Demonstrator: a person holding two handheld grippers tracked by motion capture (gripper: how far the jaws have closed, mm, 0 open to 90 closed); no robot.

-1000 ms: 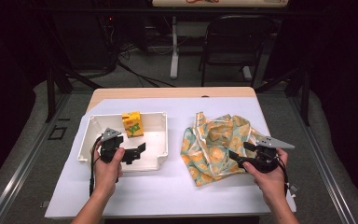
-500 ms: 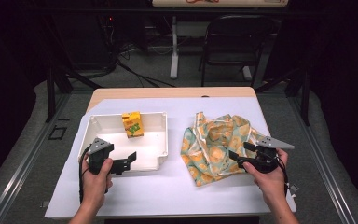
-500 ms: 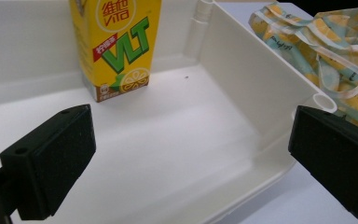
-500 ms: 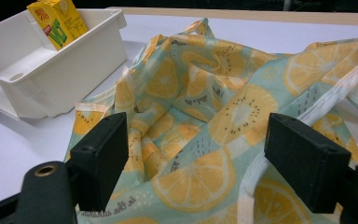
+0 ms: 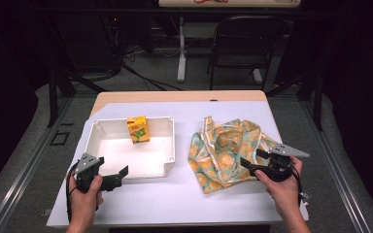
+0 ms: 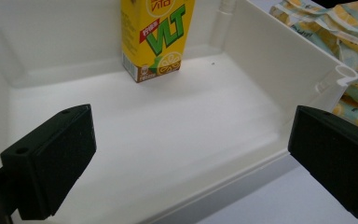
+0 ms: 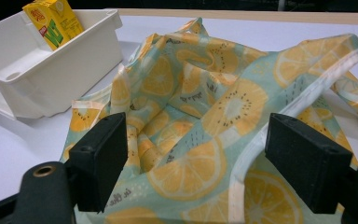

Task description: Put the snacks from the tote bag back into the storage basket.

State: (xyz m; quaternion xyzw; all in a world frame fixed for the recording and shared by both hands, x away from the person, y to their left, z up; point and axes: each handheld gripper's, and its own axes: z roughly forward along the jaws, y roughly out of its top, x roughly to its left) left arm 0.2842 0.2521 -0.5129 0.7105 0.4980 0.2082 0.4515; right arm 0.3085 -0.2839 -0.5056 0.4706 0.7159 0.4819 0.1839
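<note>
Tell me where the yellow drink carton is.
The yellow drink carton stands upright inside the white plastic tray, against its far wall, on the table's left half in the high view.

White-covered table [image 5: 184, 204] bearing a white rectangular bin [image 5: 167, 145] with an upright yellow drink carton [image 5: 138, 129] at its far wall, a crumpled citrus-print cloth bag [image 5: 223, 148] beside it; black folding chair [image 5: 238, 43] beyond.

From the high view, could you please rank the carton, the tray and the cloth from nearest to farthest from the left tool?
1. Tray: just ahead of the left tool, its near rim beside the jaws.
2. Carton: upright against the tray's far wall.
3. Cloth: on the table's right side, under the right tool.
</note>
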